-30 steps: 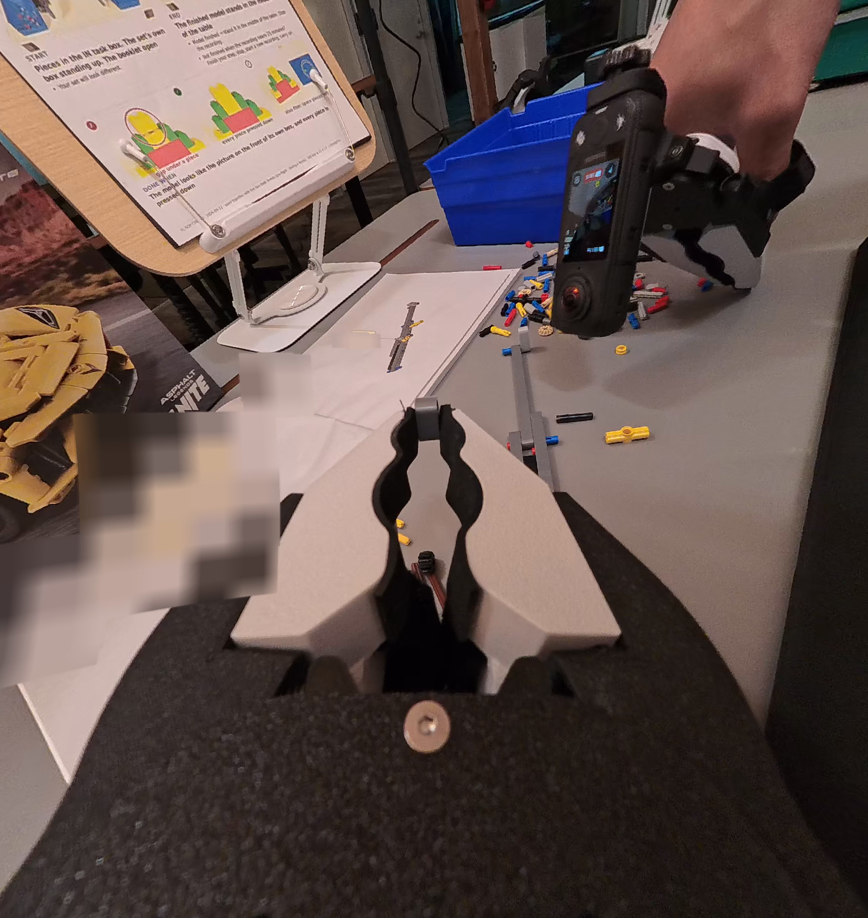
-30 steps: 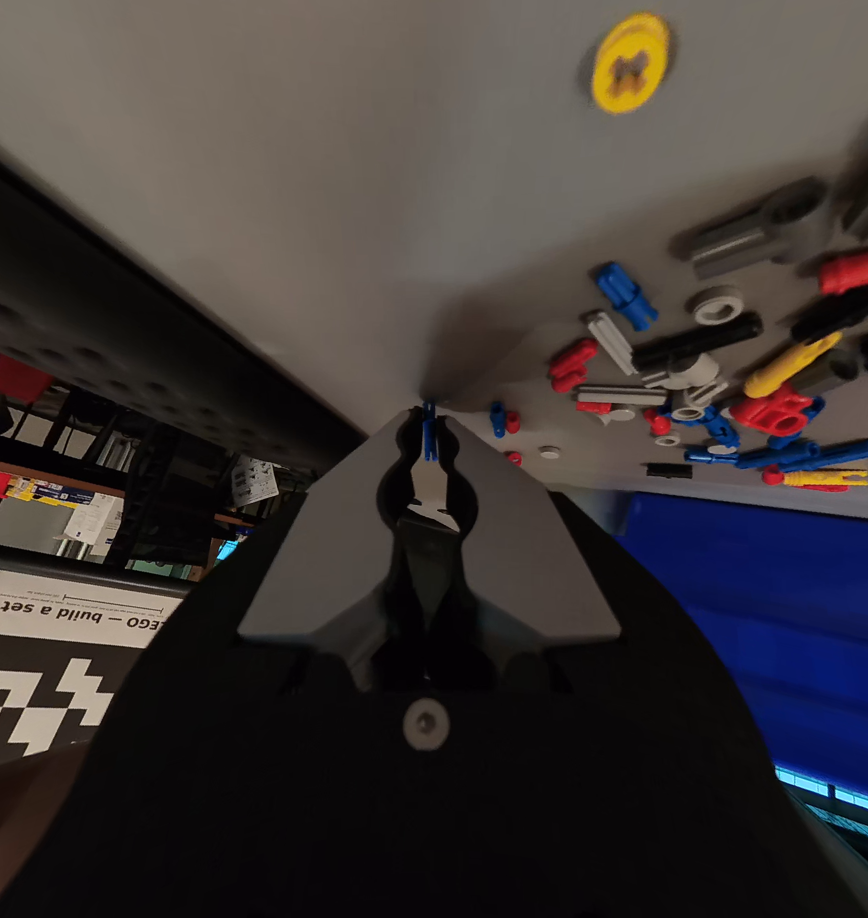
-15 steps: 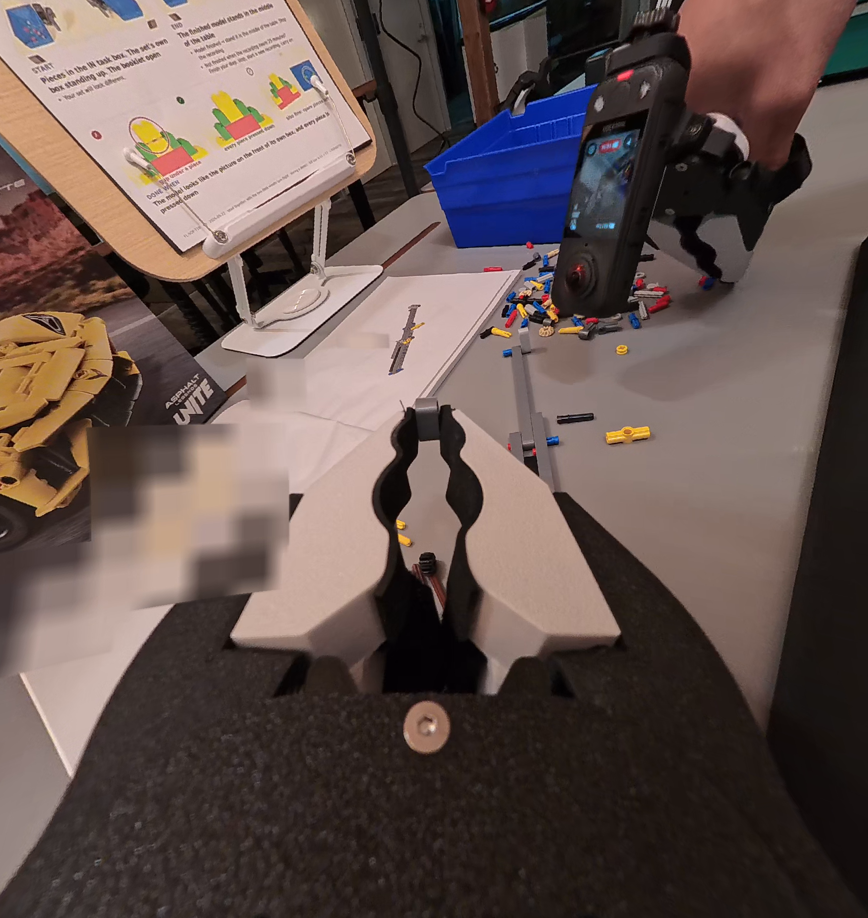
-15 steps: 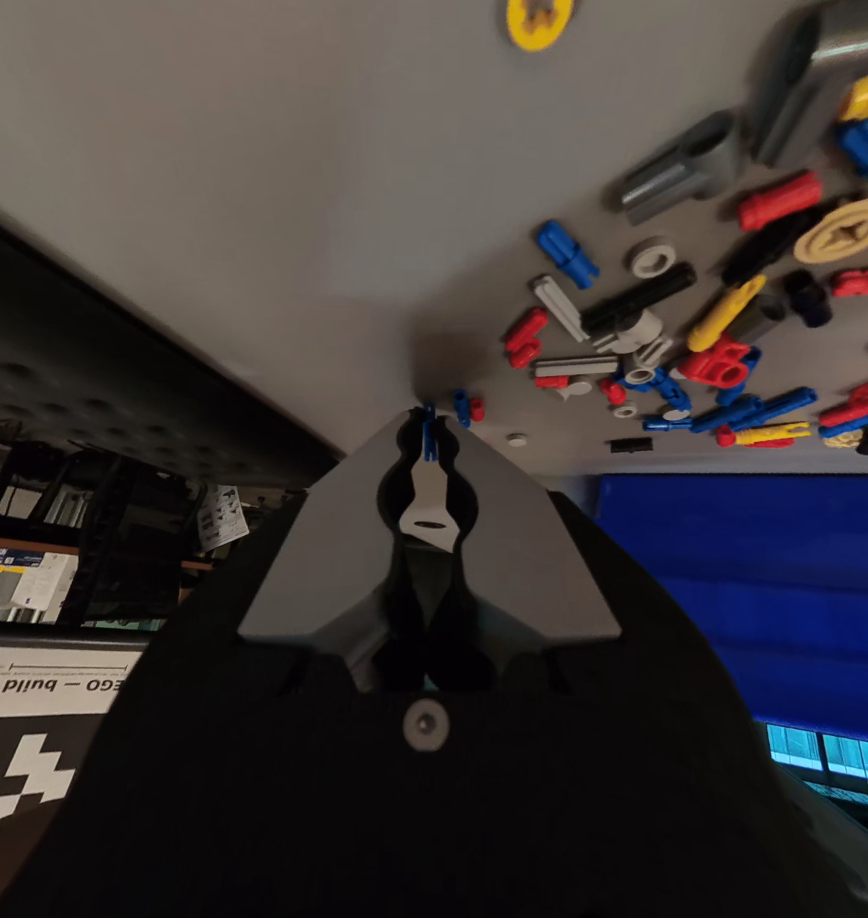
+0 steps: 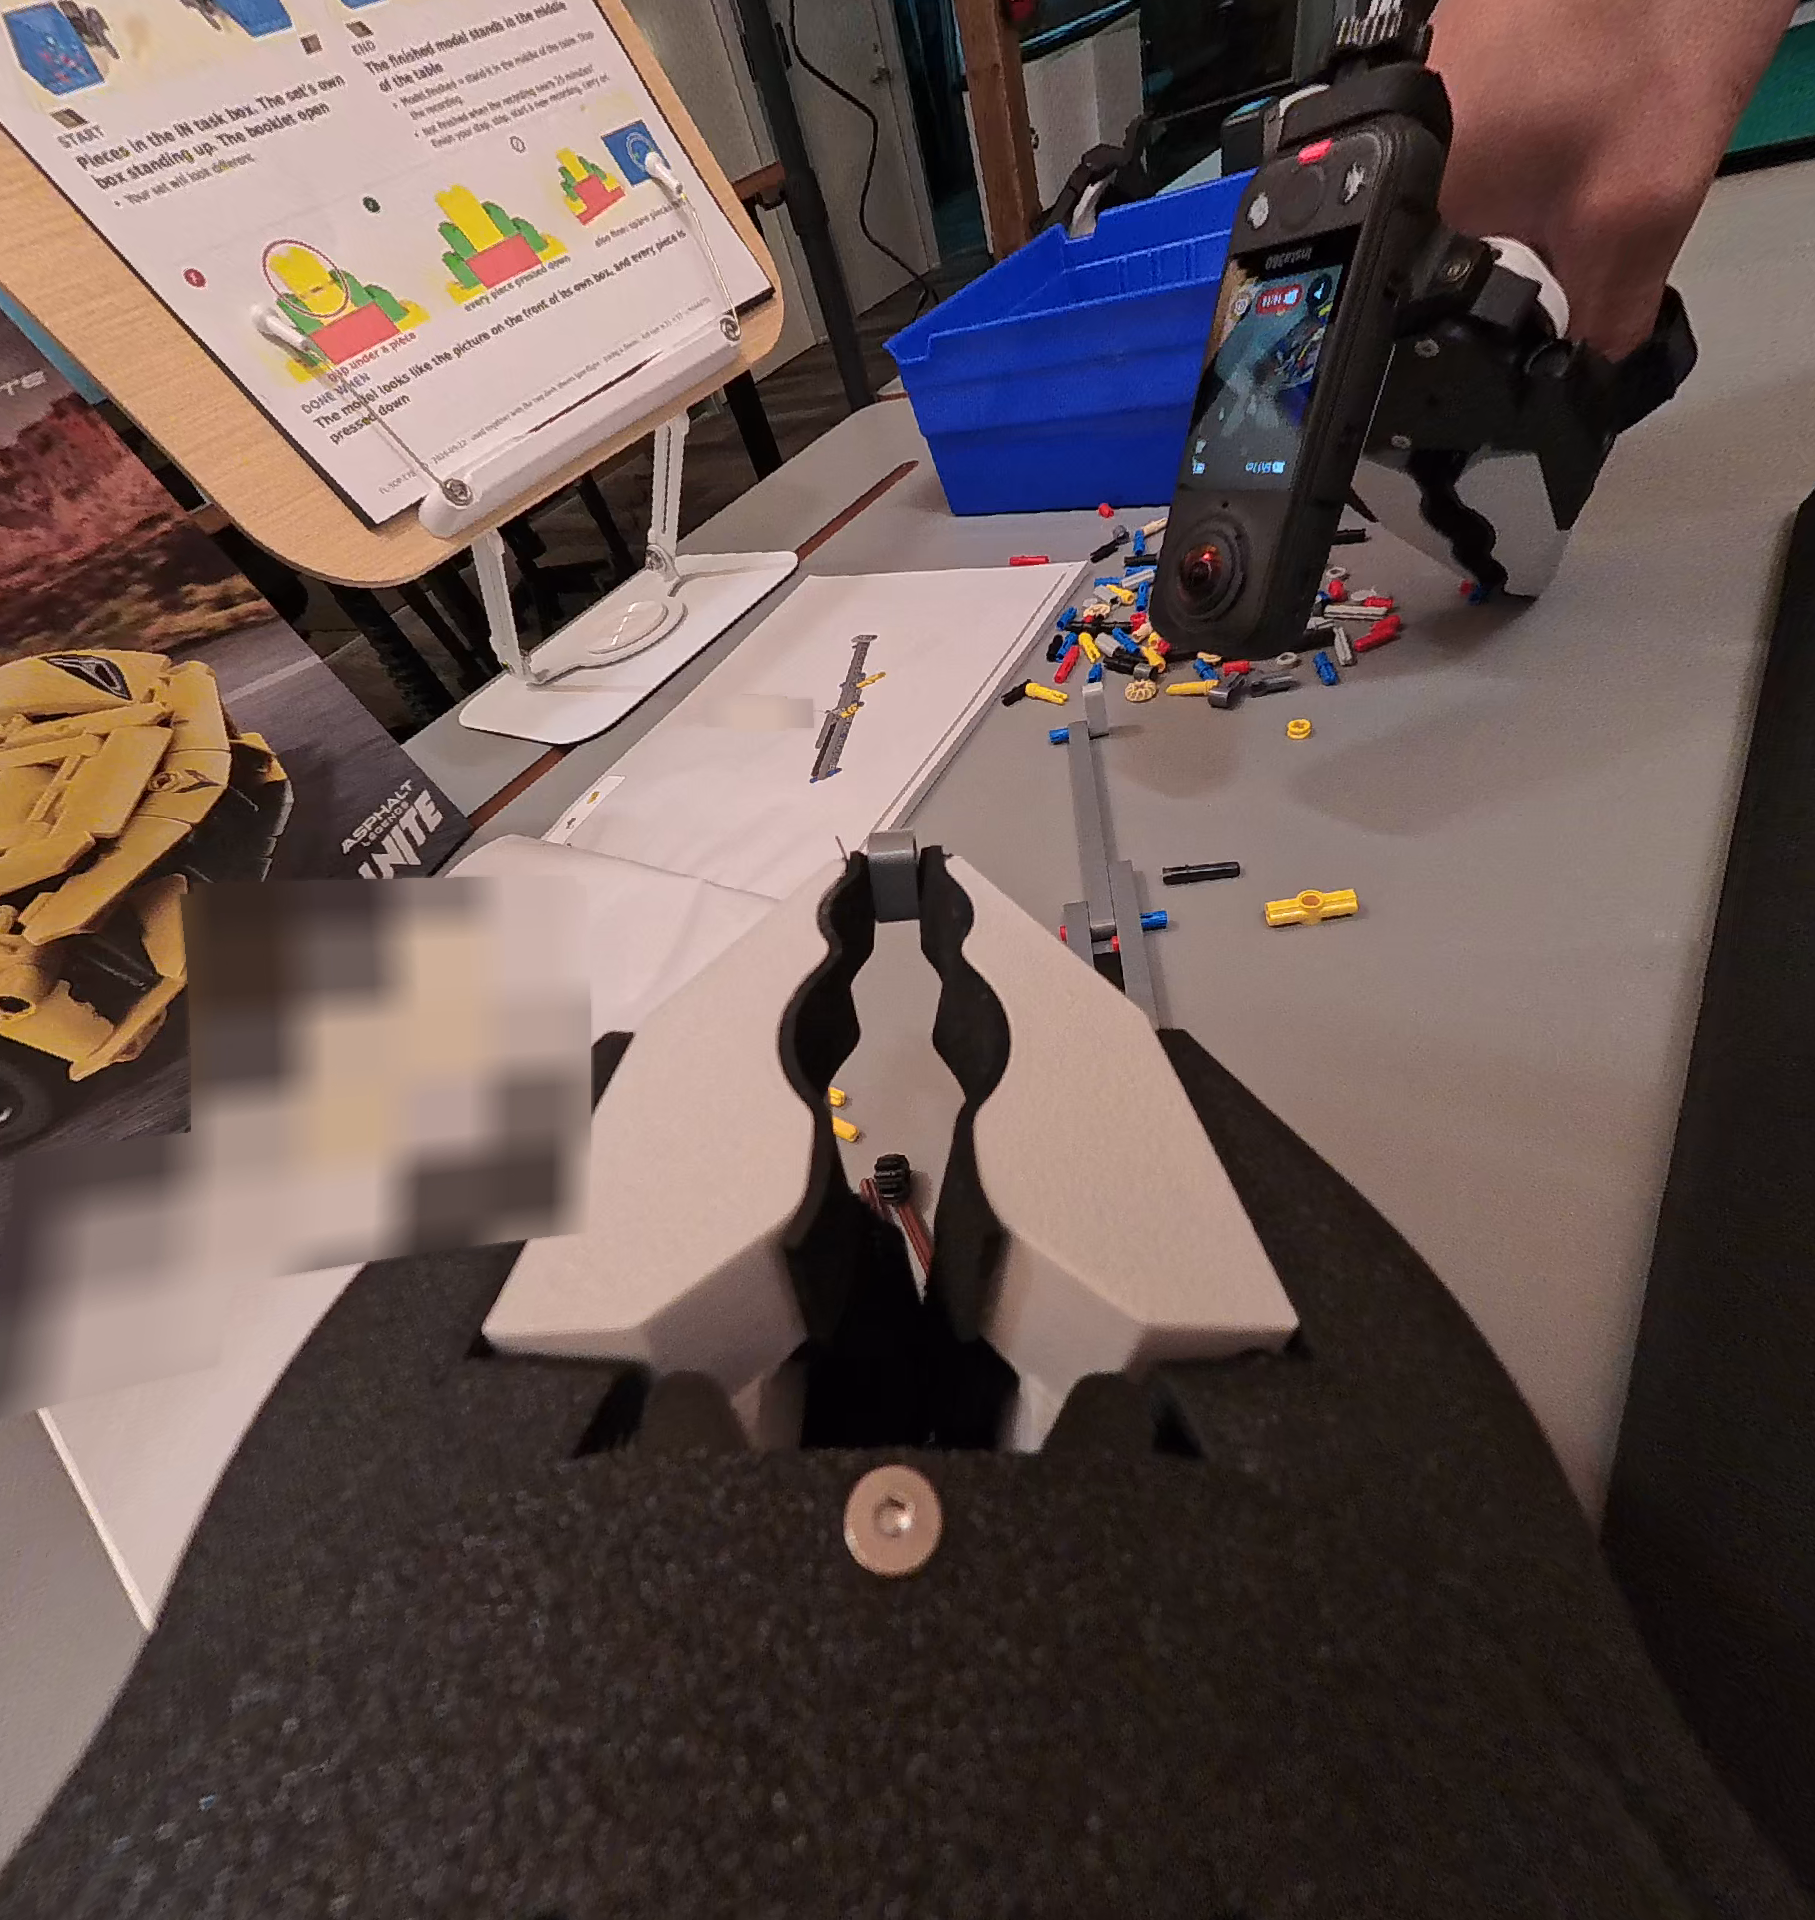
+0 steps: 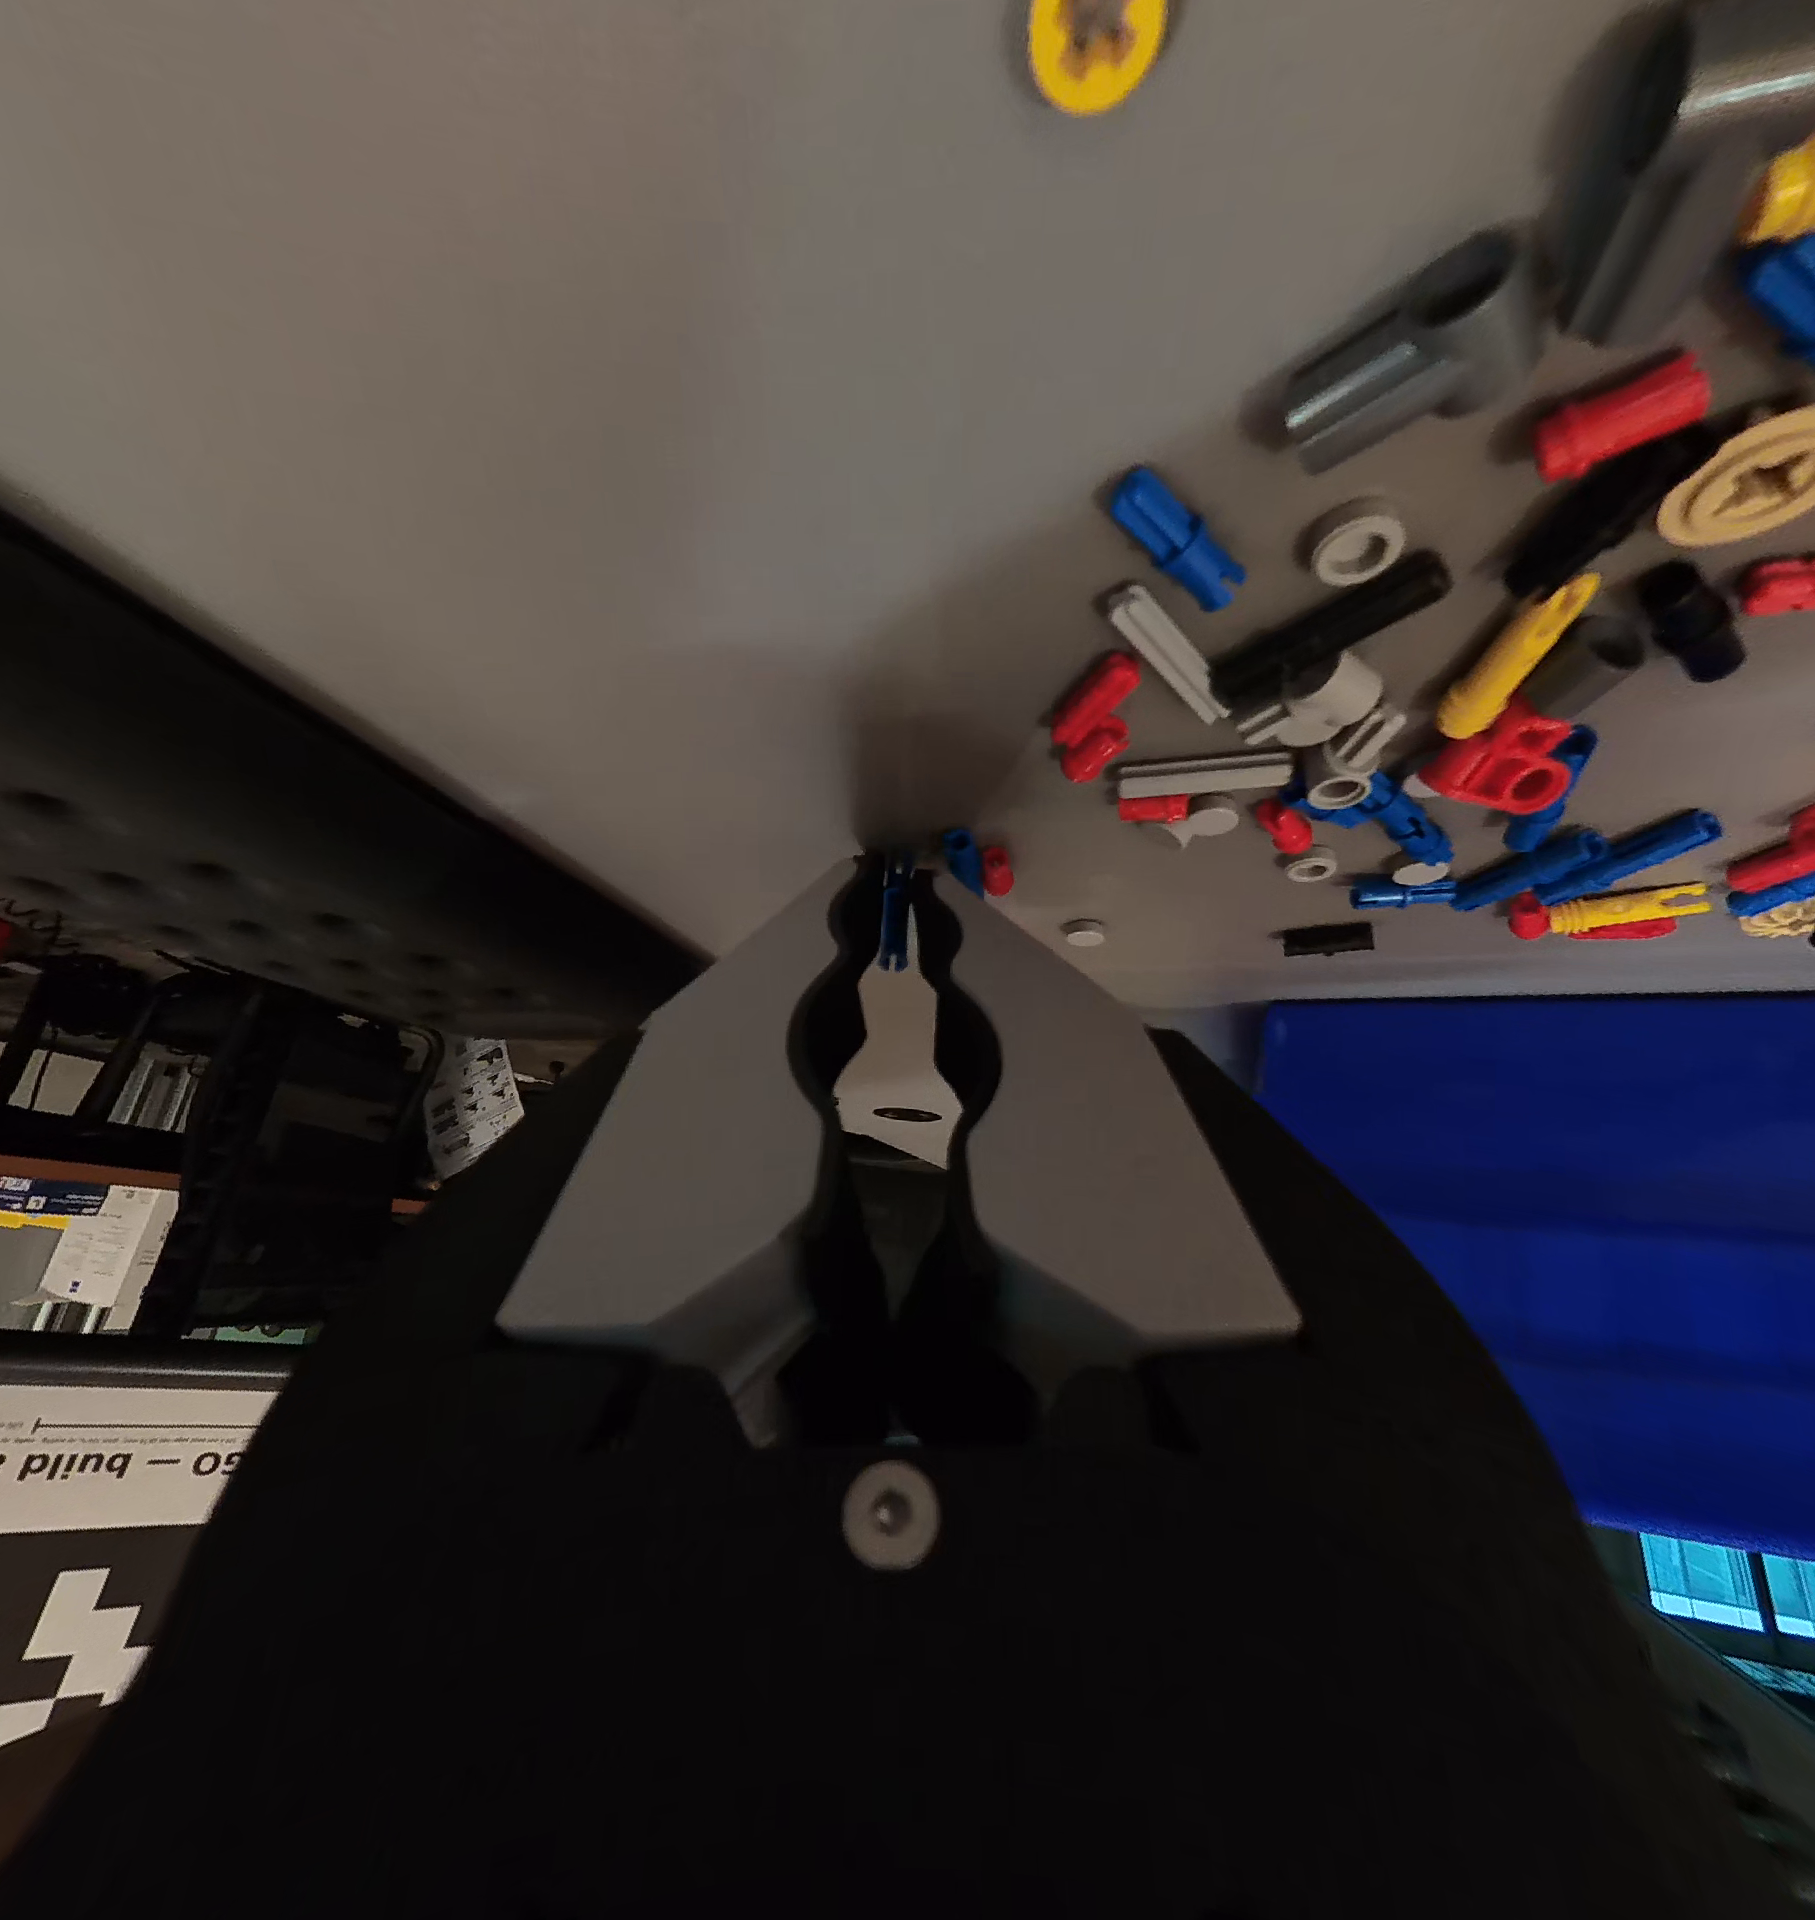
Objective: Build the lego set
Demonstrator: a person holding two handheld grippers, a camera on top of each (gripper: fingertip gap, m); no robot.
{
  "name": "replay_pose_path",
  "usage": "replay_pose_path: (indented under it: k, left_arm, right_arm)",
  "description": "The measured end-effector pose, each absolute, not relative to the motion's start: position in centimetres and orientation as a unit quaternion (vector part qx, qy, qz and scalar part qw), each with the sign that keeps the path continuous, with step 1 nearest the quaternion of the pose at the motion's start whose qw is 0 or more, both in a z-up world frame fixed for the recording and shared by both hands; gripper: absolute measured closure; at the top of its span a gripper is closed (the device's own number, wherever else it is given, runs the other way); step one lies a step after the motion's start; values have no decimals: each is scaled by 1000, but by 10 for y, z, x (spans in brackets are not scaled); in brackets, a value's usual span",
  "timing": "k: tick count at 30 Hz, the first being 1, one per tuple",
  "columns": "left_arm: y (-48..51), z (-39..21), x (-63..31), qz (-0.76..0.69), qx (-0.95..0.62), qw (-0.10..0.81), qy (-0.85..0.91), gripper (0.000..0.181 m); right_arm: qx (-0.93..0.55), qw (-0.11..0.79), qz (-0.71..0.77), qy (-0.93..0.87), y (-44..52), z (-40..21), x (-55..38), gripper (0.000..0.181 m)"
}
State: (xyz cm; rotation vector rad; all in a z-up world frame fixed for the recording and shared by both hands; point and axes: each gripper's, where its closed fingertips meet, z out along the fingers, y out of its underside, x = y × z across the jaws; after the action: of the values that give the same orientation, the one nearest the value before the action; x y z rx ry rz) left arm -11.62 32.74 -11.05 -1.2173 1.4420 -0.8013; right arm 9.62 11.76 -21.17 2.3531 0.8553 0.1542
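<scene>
Right gripper [image 6: 892, 883] pinching blue pin [image 6: 892, 914] at the very tips, pin's long axis in line w/ the fingers, nose down just above grey table [image 6: 570, 364] at the edge of the loose-parts pile [image 6: 1454, 675]. Left gripper [image 5: 892, 878] pressed onto a small grey piece [image 5: 892, 883], held up off the table, well back from the pile.

Key relation, judged: pin likely meant for the grey beam assembly [image 5: 1111, 883], lying flat w/ long axis running away from the left claw toward the pile, just right of and beyond the left tips. Beam nearer the left gripper; right gripper [image 5: 1485, 540] well apart at the far end, so the pin needs carrying back along that axis, then turning crosswise to meet a hole.

Left wrist view only: beam, open booklet [image 5: 830, 707], blue bin [image 5: 1069, 395], instruction stand [image 5: 612, 644], yellow connector [image 5: 1308, 906], black pin [image 5: 1199, 873], person's hand [image 5: 1589, 177] on right tool. Right wrist view only: blue pin itself, close detail of pile parts — hidden behind tool's camera body in the other view. Beam absent from right view.
</scene>
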Motion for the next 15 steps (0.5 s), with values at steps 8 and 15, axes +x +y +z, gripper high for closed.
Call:
replay_pose_path:
  k: [8, 15]
  left_arm:
    - [327, -110, -116, -334, -507, 519, 601, 175]
    - [327, -110, -117, -333, -507, 520, 602, 175]
  right_arm:
    - [889, 310, 61, 333, 116, -209, 98, 176]
    - [922, 149, 31, 356, 146, -204, 81, 177]
